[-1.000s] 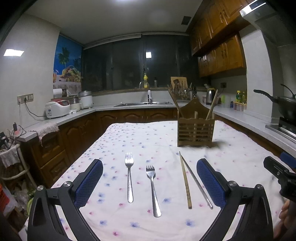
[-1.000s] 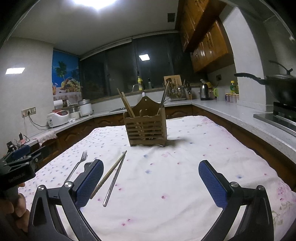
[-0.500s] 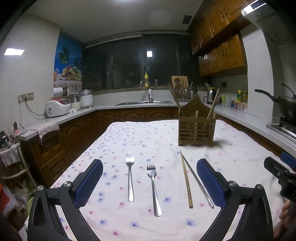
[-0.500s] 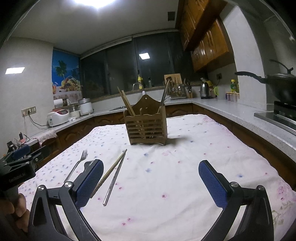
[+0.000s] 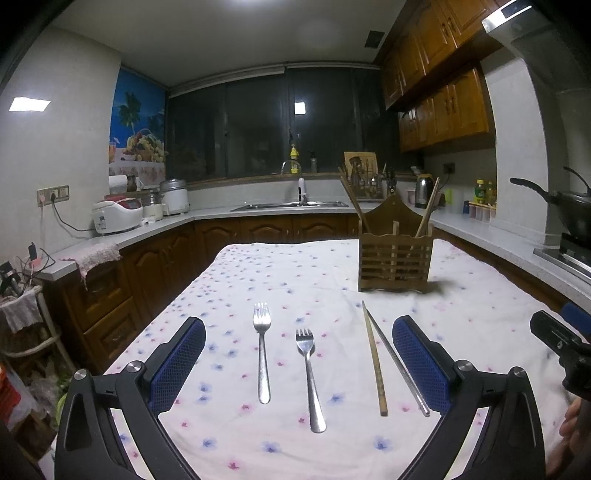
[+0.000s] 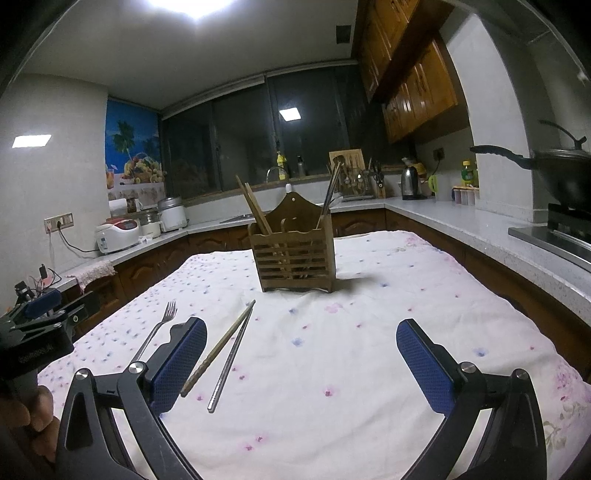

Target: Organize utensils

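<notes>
Left gripper and right gripper, both with blue-padded jaws spread wide and holding nothing, hover above a table under a flower-print cloth. Between the left gripper's jaws lie two forks, side by side and apart, then a wooden chopstick and a metal chopstick whose far tips nearly meet. Beyond them stands an upright wooden utensil holder, chopsticks leaning out at either end.

dark windows, wooden cabinets, grey counter, ceiling light glaring overhead.
</notes>
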The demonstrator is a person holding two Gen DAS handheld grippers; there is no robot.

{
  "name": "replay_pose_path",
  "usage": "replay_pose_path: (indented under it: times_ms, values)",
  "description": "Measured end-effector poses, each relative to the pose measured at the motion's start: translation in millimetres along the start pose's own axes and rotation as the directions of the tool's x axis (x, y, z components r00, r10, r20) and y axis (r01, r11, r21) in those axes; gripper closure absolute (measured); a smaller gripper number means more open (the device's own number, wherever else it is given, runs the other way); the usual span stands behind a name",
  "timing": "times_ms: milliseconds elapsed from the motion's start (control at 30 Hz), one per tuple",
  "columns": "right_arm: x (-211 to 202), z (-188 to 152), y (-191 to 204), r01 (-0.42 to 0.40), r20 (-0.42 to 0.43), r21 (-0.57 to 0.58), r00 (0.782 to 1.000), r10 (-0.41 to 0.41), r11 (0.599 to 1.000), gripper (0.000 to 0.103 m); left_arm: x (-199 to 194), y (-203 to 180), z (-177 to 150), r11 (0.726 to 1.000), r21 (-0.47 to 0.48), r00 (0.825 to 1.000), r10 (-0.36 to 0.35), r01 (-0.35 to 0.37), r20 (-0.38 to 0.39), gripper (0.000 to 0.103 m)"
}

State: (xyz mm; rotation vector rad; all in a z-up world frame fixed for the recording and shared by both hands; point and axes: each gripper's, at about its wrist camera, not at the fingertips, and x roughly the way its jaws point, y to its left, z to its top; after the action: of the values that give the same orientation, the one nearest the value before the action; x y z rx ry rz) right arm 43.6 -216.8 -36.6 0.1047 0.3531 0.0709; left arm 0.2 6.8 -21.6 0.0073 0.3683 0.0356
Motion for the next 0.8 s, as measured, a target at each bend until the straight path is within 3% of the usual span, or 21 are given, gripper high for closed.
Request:
replay_pose_path:
  times_ms: [800]
  values:
    - [0.1,1.3,1.4,-0.004,0.004,0.0,1.0,0.004,1.0,0.0,-4.2,-10.5,-3.1,1.0,0.011,1.0,0.0,0.0,0.005,0.001]
